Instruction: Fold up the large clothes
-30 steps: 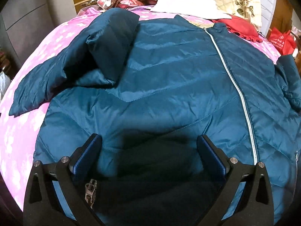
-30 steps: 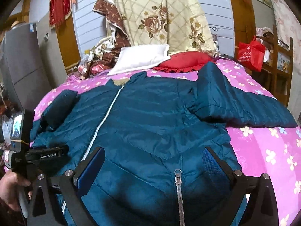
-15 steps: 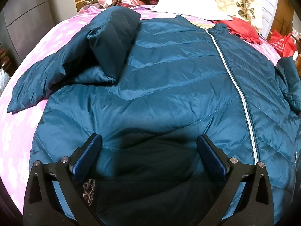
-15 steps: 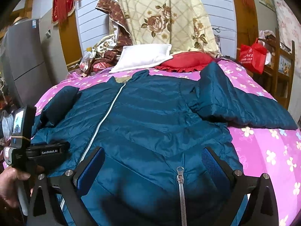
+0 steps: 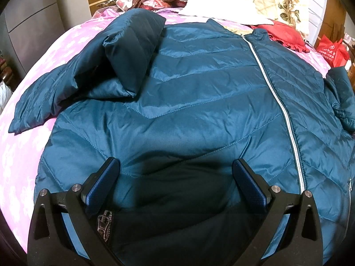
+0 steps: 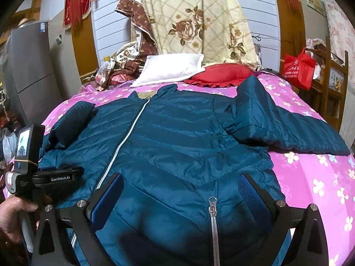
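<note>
A large teal quilted jacket lies face up, zipped, on a pink flowered bed; it also shows in the right wrist view. Its left sleeve is bent back on itself beside the body. Its right sleeve stretches out to the right on the bedspread. My left gripper is open and empty just above the hem, left of the white zipper. My right gripper is open and empty over the hem, right of the zipper, above a pocket zipper. The left gripper's body shows in the right wrist view.
A white pillow, a red cushion and a flowered quilt are at the bed's head. A red bag hangs on a wooden shelf to the right. A grey cabinet stands to the left. Pink bedspread surrounds the jacket.
Both grippers have moved slightly forward over the hem and stayed open. The jacket has not moved.
</note>
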`<action>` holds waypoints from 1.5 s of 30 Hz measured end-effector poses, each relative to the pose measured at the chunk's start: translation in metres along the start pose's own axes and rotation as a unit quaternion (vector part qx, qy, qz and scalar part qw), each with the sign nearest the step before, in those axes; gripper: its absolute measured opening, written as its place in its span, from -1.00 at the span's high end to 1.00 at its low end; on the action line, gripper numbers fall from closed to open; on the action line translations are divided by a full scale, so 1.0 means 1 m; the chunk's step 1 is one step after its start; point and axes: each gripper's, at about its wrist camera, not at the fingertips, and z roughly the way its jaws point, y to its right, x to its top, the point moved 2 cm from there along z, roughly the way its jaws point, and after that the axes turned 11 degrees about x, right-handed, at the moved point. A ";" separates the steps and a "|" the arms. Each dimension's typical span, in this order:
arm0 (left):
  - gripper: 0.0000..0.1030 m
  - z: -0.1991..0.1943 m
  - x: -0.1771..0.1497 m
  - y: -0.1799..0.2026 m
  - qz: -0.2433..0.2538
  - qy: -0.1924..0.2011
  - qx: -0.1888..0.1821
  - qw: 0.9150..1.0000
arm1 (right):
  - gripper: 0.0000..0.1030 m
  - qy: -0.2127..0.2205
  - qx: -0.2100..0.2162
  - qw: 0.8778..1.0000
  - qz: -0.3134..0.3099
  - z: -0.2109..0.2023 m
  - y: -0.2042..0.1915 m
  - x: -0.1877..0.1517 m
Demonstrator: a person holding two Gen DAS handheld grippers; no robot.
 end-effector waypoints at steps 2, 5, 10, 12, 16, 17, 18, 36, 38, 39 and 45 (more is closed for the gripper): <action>-0.99 0.000 0.000 0.000 0.000 0.000 0.000 1.000 | -0.98 0.000 0.000 1.000 -0.002 -0.001 -0.002 0.000; -0.99 0.001 0.001 -0.001 0.000 0.000 0.000 1.000 | -0.98 0.000 -0.001 1.000 -0.002 -0.001 -0.003 0.000; -0.99 0.000 0.001 -0.001 0.000 -0.001 -0.004 1.000 | -0.98 0.002 0.003 1.000 -0.004 -0.002 -0.005 0.000; -0.99 -0.001 0.002 -0.003 -0.002 -0.003 -0.010 1.000 | -0.98 0.002 0.003 1.000 -0.006 -0.001 -0.008 0.000; -0.99 -0.008 0.009 -0.019 -0.033 0.000 -0.026 0.999 | -0.98 0.002 0.005 1.000 -0.008 0.001 -0.010 0.000; -0.99 -0.011 0.011 -0.027 -0.046 0.005 -0.029 0.999 | -0.98 0.002 0.006 1.000 -0.008 0.001 -0.010 0.000; -0.99 -0.014 0.015 -0.036 -0.061 0.011 -0.031 0.998 | -0.98 0.003 0.007 1.000 -0.009 0.000 -0.009 0.000; -0.99 0.055 0.064 -0.297 -0.184 -0.034 0.146 0.971 | -0.98 -0.004 0.025 1.000 -0.004 0.002 -0.005 -0.001; -0.99 0.075 0.061 -0.299 -0.170 -0.061 0.133 0.975 | -0.98 -0.008 0.027 1.000 -0.001 0.002 -0.003 -0.002; -0.99 0.085 0.061 -0.298 -0.162 -0.070 0.128 0.976 | -0.98 -0.008 0.029 1.000 0.001 0.003 -0.002 -0.001; -0.99 0.102 0.063 -0.297 -0.166 -0.041 0.115 0.979 | -0.98 -0.008 0.028 1.000 -0.001 0.003 -0.003 -0.001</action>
